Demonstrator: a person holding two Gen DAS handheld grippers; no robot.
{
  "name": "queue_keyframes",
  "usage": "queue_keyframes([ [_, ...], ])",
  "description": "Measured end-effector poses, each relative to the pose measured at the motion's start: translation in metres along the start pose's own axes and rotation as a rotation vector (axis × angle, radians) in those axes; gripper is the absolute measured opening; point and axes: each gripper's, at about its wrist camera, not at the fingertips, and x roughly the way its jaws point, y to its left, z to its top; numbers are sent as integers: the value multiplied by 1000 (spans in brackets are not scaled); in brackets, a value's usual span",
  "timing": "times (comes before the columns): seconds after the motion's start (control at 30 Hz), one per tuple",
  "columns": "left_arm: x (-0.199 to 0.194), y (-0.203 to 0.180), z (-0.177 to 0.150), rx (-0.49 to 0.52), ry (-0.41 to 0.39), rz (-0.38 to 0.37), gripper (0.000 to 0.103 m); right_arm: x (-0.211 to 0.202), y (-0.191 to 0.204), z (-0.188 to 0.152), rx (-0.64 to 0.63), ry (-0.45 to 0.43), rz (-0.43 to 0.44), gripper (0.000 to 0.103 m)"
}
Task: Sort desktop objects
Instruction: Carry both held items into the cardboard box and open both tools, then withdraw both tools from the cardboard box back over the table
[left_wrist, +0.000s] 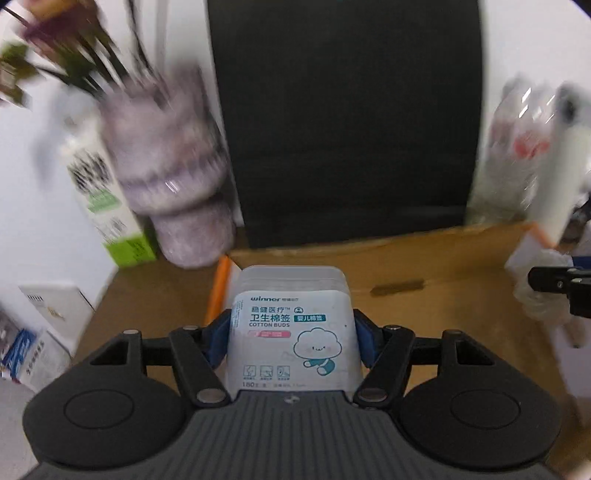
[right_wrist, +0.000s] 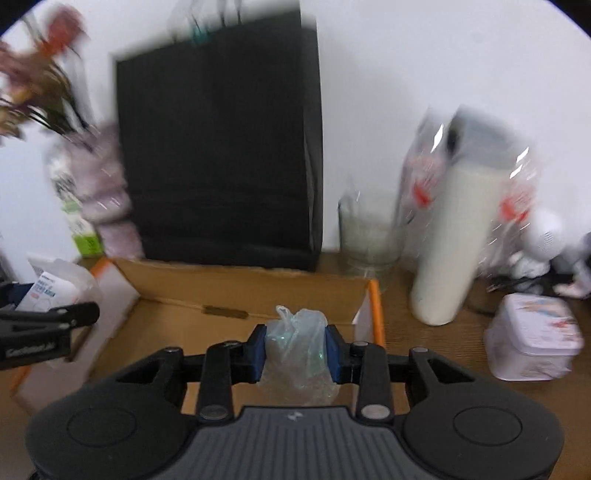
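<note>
A brown wooden desk (right_wrist: 436, 343) stands against a white wall. An open, shallow cardboard box (right_wrist: 258, 291) with orange edges lies on it. Behind the box stands a black paper bag (right_wrist: 221, 147). To the left are a blurred purple vase (left_wrist: 173, 177) and a green and white carton (left_wrist: 110, 206). To the right stand a clear glass (right_wrist: 369, 232), a tall white bottle (right_wrist: 458, 236) and a white lidded tub (right_wrist: 535, 336).

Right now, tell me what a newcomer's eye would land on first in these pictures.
The left gripper clamps a white box of cotton buds with a cartoon cloud, held above an open cardboard box. The right gripper pinches a crumpled clear plastic bag over the same box. Behind both stands a tall black paper bag against the white wall.
</note>
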Motion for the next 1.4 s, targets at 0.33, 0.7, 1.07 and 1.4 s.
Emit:
queue_keyframes([
  [0.33,7,6,-6,28,42,0,83,33,4,-3,-40,7,11,79],
  [0.7,-151,38,-89,-91,-130,-76,103,-129,14,-73,-61,-135,74,88],
  [1.07,-246,20,-282,-71,-230,-161,103,-228,62,-270,-45,-113,224,99],
  [1.4,-244,11,-327,-87,-167,-121,103,-237,70,-328,-16,-161,150,99],
])
